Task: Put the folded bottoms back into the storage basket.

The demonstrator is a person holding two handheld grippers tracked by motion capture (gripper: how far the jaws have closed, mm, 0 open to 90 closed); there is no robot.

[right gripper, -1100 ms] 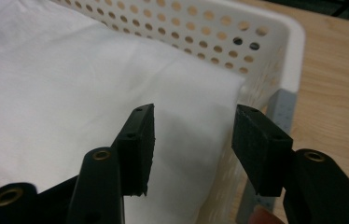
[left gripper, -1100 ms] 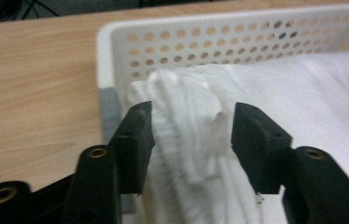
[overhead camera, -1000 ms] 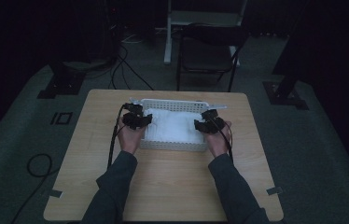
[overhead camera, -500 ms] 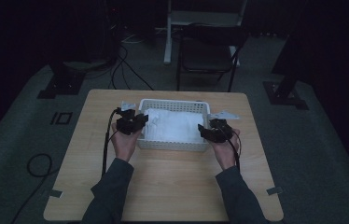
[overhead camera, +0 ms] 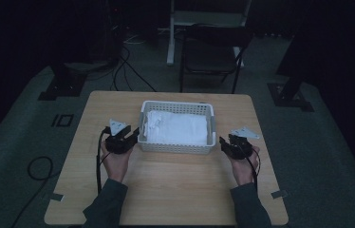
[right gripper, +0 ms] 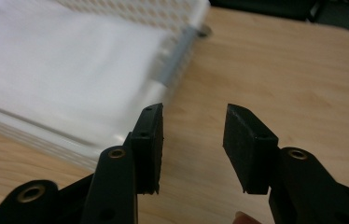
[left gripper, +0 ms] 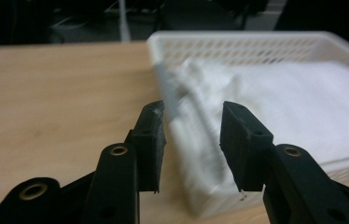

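A white slotted basket stands at the middle of the wooden table, with folded white cloth lying in it. My left gripper sits low by the basket's near left corner. Its jaws have just been opening and stand apart in the left gripper view, with the blurred basket end just beyond the tips, not pinched. My right gripper is off the near right corner. Its jaws have just been closing but remain apart over bare table, with the basket to their left.
A dark chair and a white stand are behind the table's far edge. Cables run over the floor at the back left. Bare wood stretches between my forearms at the table's near side.
Both hands have drawn away from the basket's two ends, outward and back toward the person, and a little lower. The basket and cloth have stayed in place.
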